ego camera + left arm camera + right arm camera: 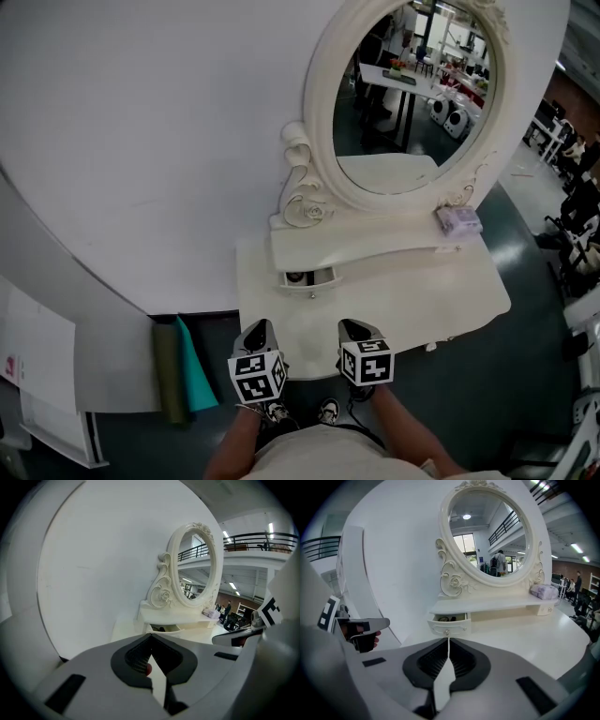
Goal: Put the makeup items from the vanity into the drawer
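The white vanity [412,291] has an oval mirror [412,94] and a raised shelf. Its small drawer [309,277] stands pulled out a little, and dark items lie inside it [449,618]. A pale purple pouch [458,220] rests on the shelf's right end [543,591]. My left gripper [260,328] and right gripper [358,328] hover side by side over the vanity's front edge, pointing at the drawer. Both are shut with nothing held, as seen at the left gripper [150,639] and the right gripper [448,641]. A small reddish spot shows behind the left pads; I cannot tell what it is.
A curved white wall [141,141] backs the vanity. Green and teal rolls [183,370] stand on the dark floor at the left. White panels [47,394] lean at the far left. Chairs and desks [572,206] fill the right edge. My shoes [328,410] show below the grippers.
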`<action>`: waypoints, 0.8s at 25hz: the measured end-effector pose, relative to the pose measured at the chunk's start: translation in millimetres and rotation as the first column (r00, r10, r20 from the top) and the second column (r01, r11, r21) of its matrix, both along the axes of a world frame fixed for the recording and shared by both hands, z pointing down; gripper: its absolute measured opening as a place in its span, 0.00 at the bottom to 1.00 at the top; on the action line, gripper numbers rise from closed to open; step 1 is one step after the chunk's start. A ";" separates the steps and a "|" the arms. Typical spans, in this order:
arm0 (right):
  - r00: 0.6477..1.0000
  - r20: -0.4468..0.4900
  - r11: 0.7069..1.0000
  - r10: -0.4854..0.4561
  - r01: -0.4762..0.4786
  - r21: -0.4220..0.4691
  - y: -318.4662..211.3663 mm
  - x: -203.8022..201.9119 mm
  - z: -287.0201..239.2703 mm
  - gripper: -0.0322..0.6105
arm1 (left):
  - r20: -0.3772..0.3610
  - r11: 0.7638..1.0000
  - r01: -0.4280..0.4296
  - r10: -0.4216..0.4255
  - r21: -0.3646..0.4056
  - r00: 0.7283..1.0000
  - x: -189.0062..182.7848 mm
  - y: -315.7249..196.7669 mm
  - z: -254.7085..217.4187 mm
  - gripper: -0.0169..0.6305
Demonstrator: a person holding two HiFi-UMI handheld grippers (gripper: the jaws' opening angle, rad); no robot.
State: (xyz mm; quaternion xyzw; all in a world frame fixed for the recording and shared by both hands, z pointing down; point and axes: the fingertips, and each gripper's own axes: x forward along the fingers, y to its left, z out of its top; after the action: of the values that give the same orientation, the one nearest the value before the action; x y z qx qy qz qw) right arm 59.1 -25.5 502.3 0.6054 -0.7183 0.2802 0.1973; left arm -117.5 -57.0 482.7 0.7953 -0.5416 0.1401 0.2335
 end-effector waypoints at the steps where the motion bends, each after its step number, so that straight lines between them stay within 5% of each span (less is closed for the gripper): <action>1: 1.000 0.002 1.000 -0.006 0.006 0.004 -0.1 0.6 -1.4 0.09 | 0.004 1.000 -0.003 0.003 0.000 1.000 2.6 1.9 0.1 0.03; 20: 0.999 0.008 0.999 -0.037 0.036 0.032 8.8 15.3 -11.0 0.08 | 0.009 1.000 -0.010 0.010 0.015 1.000 25.9 8.6 -5.2 0.03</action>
State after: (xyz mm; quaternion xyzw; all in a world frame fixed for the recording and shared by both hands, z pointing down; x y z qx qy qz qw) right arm 74.4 -16.8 491.3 0.5941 -0.7345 0.2675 0.1896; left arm -91.6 -48.4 477.4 0.7990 -0.5398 0.1407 0.2247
